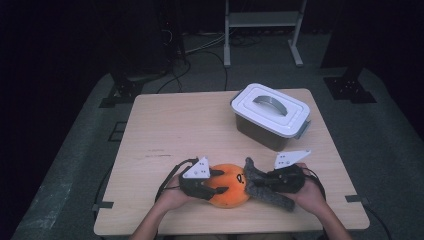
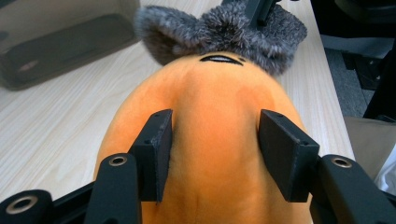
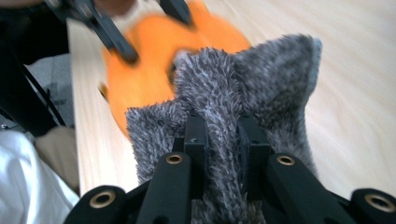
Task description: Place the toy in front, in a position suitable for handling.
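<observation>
An orange plush toy (image 1: 231, 186) with a small black mark on it lies near the table's front edge. A grey furry piece (image 1: 251, 172) sits against its right end. My left gripper (image 1: 219, 181) is shut on the plush from the left; in the left gripper view both jaws press into the orange plush (image 2: 215, 93), with the grey fur (image 2: 224, 28) beyond it. My right gripper (image 1: 266, 183) is shut on the grey fur from the right. In the right gripper view the jaws pinch a ridge of grey fur (image 3: 271, 79), and the orange plush (image 3: 154, 60) is blurred behind it.
A dark-walled box with a white lid and grey handle (image 1: 270, 112) stands at the back right of the wooden table (image 1: 175, 125). Its wall (image 2: 60, 37) shows at the upper left of the left gripper view. Cables and a metal stand lie on the floor behind.
</observation>
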A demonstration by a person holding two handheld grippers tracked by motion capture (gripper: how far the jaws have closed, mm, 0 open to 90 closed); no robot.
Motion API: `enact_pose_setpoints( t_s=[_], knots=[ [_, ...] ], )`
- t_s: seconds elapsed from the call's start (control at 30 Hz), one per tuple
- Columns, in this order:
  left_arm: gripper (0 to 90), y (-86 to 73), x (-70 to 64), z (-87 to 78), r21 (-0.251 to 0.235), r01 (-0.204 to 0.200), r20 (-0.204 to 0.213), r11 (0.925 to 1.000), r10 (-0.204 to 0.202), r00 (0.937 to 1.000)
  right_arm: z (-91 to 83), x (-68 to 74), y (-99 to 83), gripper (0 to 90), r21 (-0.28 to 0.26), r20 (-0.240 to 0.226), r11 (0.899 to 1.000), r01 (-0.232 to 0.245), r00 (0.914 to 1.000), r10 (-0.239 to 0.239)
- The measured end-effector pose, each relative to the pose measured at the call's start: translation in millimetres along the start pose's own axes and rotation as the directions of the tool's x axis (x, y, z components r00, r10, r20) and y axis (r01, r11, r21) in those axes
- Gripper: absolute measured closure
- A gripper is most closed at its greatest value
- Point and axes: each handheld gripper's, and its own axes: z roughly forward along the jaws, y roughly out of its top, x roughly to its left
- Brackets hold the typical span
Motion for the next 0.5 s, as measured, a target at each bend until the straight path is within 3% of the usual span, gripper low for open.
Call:
enact_pose_setpoints(
  t_s=[0.07, 0.13, 0.27, 0.3, 0.43, 0.5],
  knots=[
    [45.7, -1.5, 1.0, -1.1, -0.003, 0.004, -0.001, 1.0, -0.004, 1.0, -3.3, -4.8, -5.8, 76.3, 0.003, 0.003, 1.0, -0.026, 0.9997, 0.026],
    [45.7, -2.0, 1.5, -0.7, -0.007, 0.001, 0.003, 1.0, -0.001, 1.0, -6.6, -6.7, -4.0, 76.3, -0.032, -0.005, 0.998, -0.049, 0.9988, 0.048],
    [45.5, 0.5, -0.7, 2.9, -0.013, -0.022, 0.007, 0.9997, 0.022, 0.9997, -5.9, 2.5, 12.1, 76.2, -0.11, -0.046, 0.994, -0.022, 0.9988, 0.017],
    [45.2, 1.7, -1.7, 3.5, -0.01, -0.035, 0.008, 0.9993, 0.035, 0.9994, 1.6, 10.0, 21.5, 76.0, -0.123, -0.062, 0.992, 0.005, 0.998, -0.013],
    [44.8, 3.4, -4.4, 4.7, -0.005, -0.077, 0.009, 0.997, 0.077, 0.997, 14.4, 12.6, 26.1, 75.5, -0.099, -0.046, 0.995, 0.027, 0.9985, -0.032],
    [44.7, 2.7, -4.0, 3.9, -0.008, -0.076, 0.018, 0.9971, 0.076, 0.9969, 16.6, 9.6, 23.7, 75.5, -0.097, -0.058, 0.995, 0.011, 0.9982, -0.017]
  ],
)
